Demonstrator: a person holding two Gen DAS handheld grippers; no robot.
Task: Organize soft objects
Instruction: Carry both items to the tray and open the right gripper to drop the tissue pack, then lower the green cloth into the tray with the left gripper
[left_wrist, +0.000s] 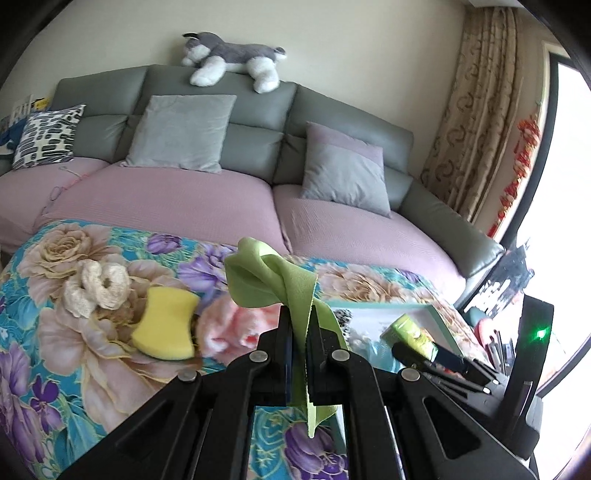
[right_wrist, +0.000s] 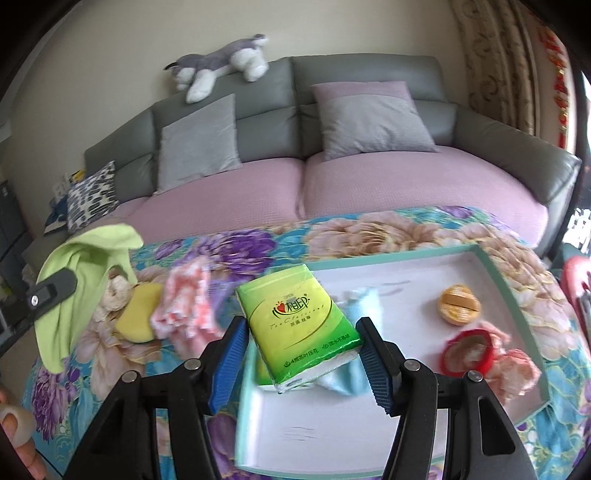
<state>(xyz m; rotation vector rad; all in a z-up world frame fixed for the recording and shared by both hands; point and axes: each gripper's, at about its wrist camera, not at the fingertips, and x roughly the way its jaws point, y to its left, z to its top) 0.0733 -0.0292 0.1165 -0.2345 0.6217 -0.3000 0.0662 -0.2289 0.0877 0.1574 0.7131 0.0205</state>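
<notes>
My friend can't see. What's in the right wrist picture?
The right gripper holds a green tissue pack over a white tray on a flowery cloth. To the left, the left gripper lifts a green cloth; a grey sofa stands behind.

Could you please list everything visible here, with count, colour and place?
tissue pack: 1, green-yellow, between right pads, over tray
cloth: 1, lime, clamped in left pads
tray: 1, white, teal rim, on floral cover
sponge: 1, yellow, on cover
loofah rings: 2, cream, beside sponge
pink cloth: 1, right of sponge
cushions: 3, two grey, one patterned, on sofa
plush dog: 1, grey-white, atop sofa
left hand-held gripper: black, shut
right hand-held gripper: black, blue pads
</notes>
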